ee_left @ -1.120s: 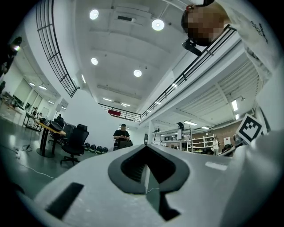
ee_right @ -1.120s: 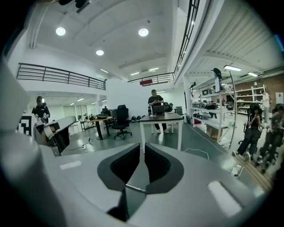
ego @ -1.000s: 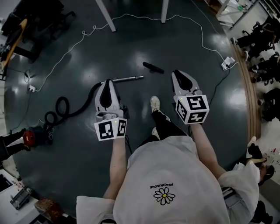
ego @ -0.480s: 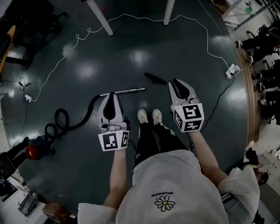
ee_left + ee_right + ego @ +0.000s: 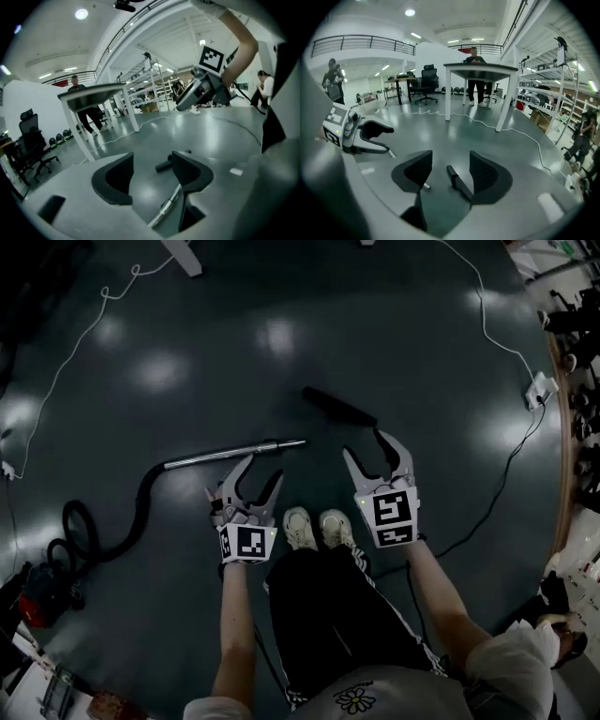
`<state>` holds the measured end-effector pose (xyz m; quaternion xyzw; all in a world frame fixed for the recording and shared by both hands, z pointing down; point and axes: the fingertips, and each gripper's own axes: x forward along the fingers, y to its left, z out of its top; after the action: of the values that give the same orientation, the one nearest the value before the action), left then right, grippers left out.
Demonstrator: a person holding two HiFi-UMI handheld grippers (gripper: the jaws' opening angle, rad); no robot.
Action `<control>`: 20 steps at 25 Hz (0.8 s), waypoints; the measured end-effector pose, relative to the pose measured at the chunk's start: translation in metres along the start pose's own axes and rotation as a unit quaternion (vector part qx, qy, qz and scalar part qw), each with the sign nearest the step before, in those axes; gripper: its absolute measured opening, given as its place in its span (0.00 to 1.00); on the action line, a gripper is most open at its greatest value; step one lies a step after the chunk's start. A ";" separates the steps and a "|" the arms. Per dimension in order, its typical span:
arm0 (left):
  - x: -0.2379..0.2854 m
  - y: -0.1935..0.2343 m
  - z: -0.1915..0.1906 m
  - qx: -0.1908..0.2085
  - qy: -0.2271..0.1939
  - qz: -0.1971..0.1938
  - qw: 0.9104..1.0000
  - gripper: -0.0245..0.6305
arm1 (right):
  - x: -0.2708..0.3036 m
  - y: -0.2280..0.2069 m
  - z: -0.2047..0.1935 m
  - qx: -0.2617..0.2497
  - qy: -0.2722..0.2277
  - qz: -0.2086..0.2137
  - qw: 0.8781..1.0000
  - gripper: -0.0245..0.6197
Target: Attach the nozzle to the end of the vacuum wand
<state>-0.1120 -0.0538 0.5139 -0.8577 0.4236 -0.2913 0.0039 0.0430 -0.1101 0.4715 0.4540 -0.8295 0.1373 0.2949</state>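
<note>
On the dark floor, upper centre of the head view, the black nozzle [image 5: 339, 407] lies at a slant, apart from the wand. The metal vacuum wand [image 5: 234, 453] lies just left of and below it, its free end pointing right toward the nozzle with a gap between them.

Right gripper [image 5: 368, 448]: sits just below the nozzle's lower right end. Jaws have just been opening and stand wide apart. In the right gripper view the nozzle [image 5: 457, 183] shows through the gap on the floor, and the pads do not press on it.

Left gripper [image 5: 263, 468]: sits just below the wand, near its free end. Jaws have also just been opening, now spread, nothing clamped. In the left gripper view the wand [image 5: 168, 206] runs along the floor by the right-hand jaw.

Black hose [image 5: 141, 512] curls from the wand to the red vacuum body [image 5: 42, 592] at lower left. White shoes [image 5: 319, 526] stand between the grippers. White cable [image 5: 66, 362] trails at upper left.
</note>
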 end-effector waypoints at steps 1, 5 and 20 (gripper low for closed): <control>0.033 -0.014 -0.054 0.021 0.012 -0.014 1.000 0.44 | 0.044 -0.003 -0.046 -0.015 0.001 -0.013 1.000 0.41; 0.120 -0.055 -0.216 0.140 0.053 -0.071 0.986 0.52 | 0.180 -0.015 -0.184 -0.090 -0.014 -0.046 0.995 0.41; 0.158 -0.023 -0.258 0.244 0.069 -0.024 0.967 0.32 | 0.251 -0.007 -0.220 -0.358 0.024 0.067 0.931 0.33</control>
<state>-0.1502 -0.0921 0.8124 -0.8183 0.3186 -0.4446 0.1769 0.0256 -0.1739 0.7990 0.2579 -0.8448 -0.1388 0.4478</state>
